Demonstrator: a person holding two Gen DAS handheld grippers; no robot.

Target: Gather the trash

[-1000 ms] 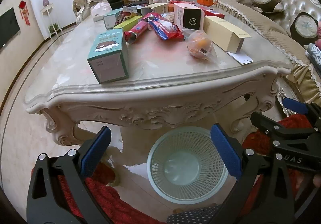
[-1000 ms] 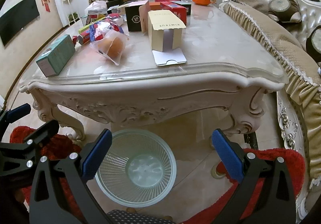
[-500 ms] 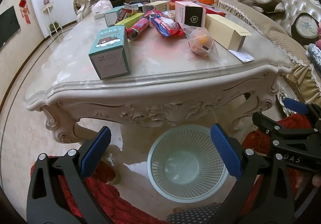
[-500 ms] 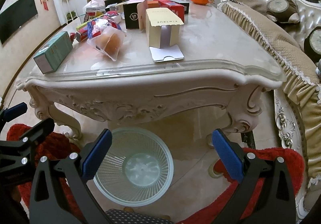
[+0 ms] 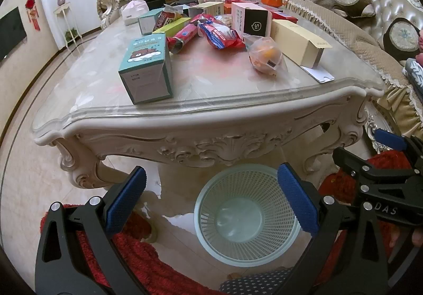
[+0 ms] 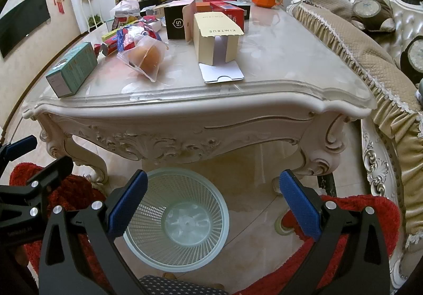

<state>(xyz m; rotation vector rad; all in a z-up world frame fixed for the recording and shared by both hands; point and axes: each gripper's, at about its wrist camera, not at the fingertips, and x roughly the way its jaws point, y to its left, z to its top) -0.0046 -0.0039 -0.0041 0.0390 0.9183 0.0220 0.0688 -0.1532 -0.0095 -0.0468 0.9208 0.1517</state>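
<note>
Jaws of left gripper [image 5: 211,200] and right gripper [image 6: 214,201] spread, empty, above mesh basket [image 5: 247,215].

Left gripper [image 5: 211,200] held low, jaws wide apart, nothing between its blue pads [image 5: 126,200]. Right gripper [image 6: 214,202] alongside it, level, jaws equally wide, pads [image 6: 300,205] bare. Each shows at the edge of the other's view, side by side, not touching.
</note>
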